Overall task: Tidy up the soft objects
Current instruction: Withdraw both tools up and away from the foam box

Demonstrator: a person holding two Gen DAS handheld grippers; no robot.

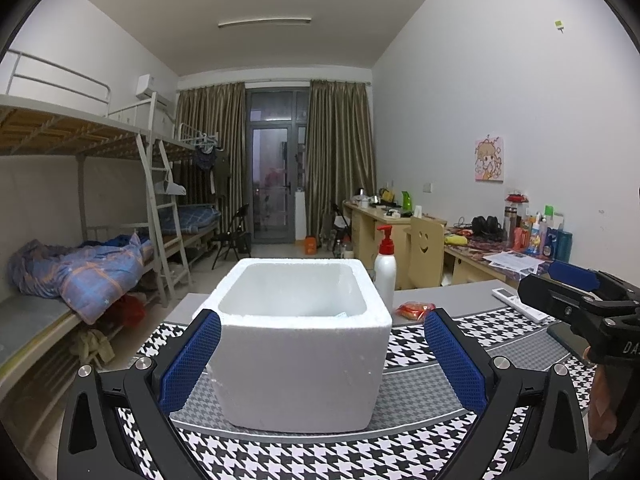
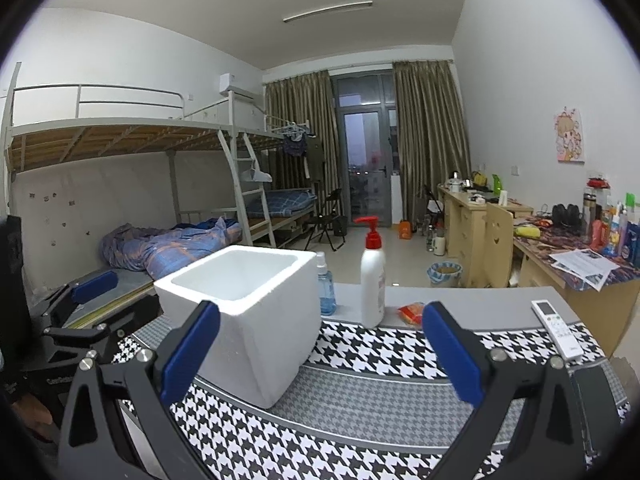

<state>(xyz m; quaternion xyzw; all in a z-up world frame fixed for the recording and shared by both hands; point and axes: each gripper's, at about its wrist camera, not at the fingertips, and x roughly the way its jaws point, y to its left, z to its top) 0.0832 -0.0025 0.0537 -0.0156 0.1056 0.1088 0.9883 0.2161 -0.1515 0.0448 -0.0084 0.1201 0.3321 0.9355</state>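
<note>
Left gripper [image 1: 322,354] spread wide around foam box [image 1: 298,364]; right gripper [image 2: 320,352] spread, empty; no legible writing

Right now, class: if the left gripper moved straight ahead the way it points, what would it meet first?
The foam box. It sits dead ahead between the open left gripper's fingers, so its near wall would likely be hit first; exact depth is unclear.

Your foam box [image 1: 304,360]: white polystyrene, matt, grainy skin. Mat [image 1: 360,456] under it: woven-looking houndstooth cloth, dull. Your left gripper [image 1: 322,364]: matt black plastic frame, shiny metal screws, blue pads [image 1: 188,364] with rough mesh texture. Pump bottle [image 2: 373,280]: smooth white plastic, glossy red pump. Spray bottle [image 2: 326,284]: clear blue plastic. Snack packet [image 2: 411,312]: shiny crinkled film. Remote [image 2: 558,328]: smooth white plastic.
</note>
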